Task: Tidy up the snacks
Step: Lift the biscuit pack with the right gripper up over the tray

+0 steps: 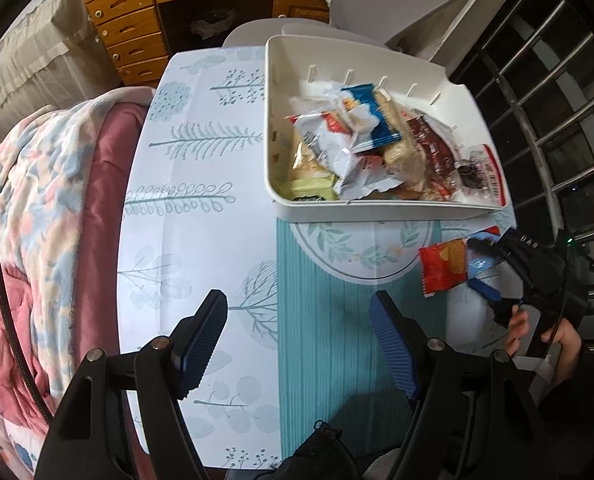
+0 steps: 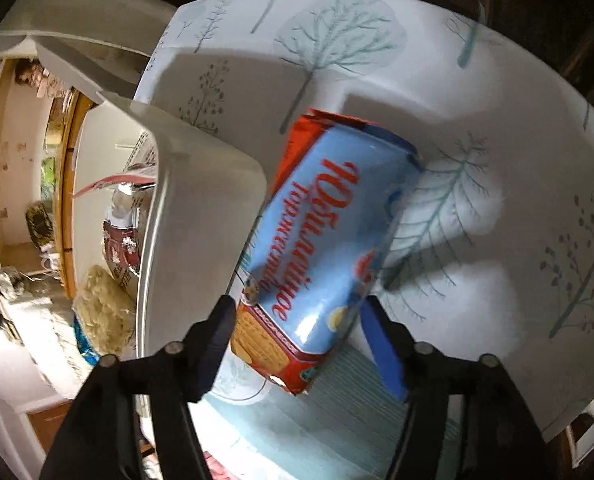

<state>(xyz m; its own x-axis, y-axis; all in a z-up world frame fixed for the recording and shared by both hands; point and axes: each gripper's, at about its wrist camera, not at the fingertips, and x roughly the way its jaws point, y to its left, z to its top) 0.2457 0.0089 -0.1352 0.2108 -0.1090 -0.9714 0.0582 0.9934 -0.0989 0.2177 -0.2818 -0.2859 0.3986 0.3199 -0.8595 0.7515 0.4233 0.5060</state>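
Tree-printed tablecloth [image 2: 477, 92] carries a glossy blue-and-red biscuit packet [image 2: 321, 248] lying just beside the white bin [image 2: 201, 184], between the right gripper [image 2: 297, 344]'s released fingers, which should close squarely across its middle, while the left gripper [image 1: 297, 344] hangs open, empty.

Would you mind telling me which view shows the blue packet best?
The right wrist view: the blue packet fills the centre, lettering readable, between the right gripper's open jaws. The left wrist view shows only a sliver behind a red packet.
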